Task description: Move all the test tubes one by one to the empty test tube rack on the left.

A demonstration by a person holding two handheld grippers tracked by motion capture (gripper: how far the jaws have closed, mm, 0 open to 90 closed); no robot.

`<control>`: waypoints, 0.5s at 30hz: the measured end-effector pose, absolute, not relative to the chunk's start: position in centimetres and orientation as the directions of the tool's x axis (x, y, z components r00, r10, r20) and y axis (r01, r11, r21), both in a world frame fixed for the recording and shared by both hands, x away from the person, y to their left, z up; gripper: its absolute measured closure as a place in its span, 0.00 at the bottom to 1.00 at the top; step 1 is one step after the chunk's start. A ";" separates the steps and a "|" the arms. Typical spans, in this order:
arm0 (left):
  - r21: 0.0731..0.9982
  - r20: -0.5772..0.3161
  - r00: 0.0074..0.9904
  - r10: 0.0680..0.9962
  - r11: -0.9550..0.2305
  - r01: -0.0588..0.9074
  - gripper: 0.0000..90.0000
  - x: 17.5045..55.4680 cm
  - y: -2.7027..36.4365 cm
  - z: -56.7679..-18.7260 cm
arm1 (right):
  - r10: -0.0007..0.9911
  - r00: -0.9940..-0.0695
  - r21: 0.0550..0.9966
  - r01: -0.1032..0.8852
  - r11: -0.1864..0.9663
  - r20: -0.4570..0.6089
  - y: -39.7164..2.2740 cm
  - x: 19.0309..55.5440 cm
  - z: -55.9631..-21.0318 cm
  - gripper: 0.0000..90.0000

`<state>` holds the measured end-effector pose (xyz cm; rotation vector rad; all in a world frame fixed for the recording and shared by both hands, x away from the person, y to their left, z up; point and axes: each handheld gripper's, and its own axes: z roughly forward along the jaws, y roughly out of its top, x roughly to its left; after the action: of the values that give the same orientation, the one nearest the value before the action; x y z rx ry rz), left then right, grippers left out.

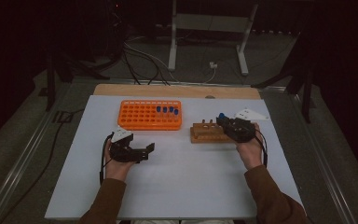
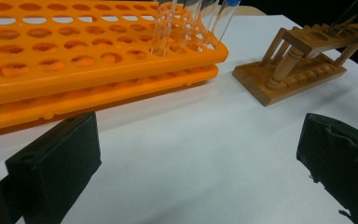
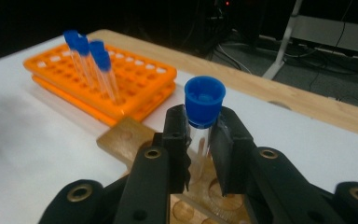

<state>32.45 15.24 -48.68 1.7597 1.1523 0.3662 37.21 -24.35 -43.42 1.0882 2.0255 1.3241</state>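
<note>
Tube [image 3: 201,122] with blue cap stood upright, clamped in right gripper [image 3: 199,144] jaws, above wooden rack [image 1: 206,133]. Left gripper [image 1: 142,151] jaws wide, empty, on bench near orange rack [image 1: 150,115]. Risk: glass slipping or hitting wooden hole edge if tilted.

An orange rack [image 1: 149,115] sits above the frame's centre on the white table [image 1: 182,182], with blue-capped tubes [image 1: 168,110] standing at its right end. To its right is a wooden rack [image 1: 206,133], where the right gripper [image 1: 227,123] holds a blue-capped tube [image 1: 222,116]. At lower left, the left gripper [image 1: 145,150] rests with jaws apart.
</note>
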 end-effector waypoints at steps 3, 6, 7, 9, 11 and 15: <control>0.837 -0.240 0.509 0.826 -0.090 0.540 0.01 32.5 15.2 -48.7 | 0.824 -0.566 0.917 0.346 0.199 0.035 -24.6 37.0 -42.6 0.85; 0.836 -0.236 0.513 0.825 -0.097 0.541 0.01 32.5 15.0 -48.8 | 0.823 -0.565 0.924 0.338 0.177 0.049 -25.1 36.6 -41.8 0.85; 0.836 -0.236 0.516 0.823 -0.098 0.539 0.01 32.5 15.0 -48.8 | 0.823 -0.565 0.927 0.335 0.170 0.053 -25.2 36.5 -41.6 0.85; 0.837 -0.237 0.519 0.821 -0.098 0.538 0.01 32.5 14.8 -48.7 | 0.823 -0.564 0.932 0.328 0.155 0.062 -25.5 36.2 -41.2 0.85; 0.837 -0.238 0.524 0.818 -0.101 0.538 0.01 32.5 14.7 -48.7 | 0.823 -0.565 0.937 0.315 0.149 0.058 -25.7 35.7 -40.7 0.85; 0.836 -0.241 0.532 0.811 -0.105 0.539 0.01 32.5 14.4 -48.8 | 0.818 -0.571 0.943 0.305 0.135 0.068 -26.2 35.0 -40.6 0.85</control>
<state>32.48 14.41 -48.79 1.7784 1.1269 0.3431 34.98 -26.23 -40.57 1.0763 1.9470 1.4389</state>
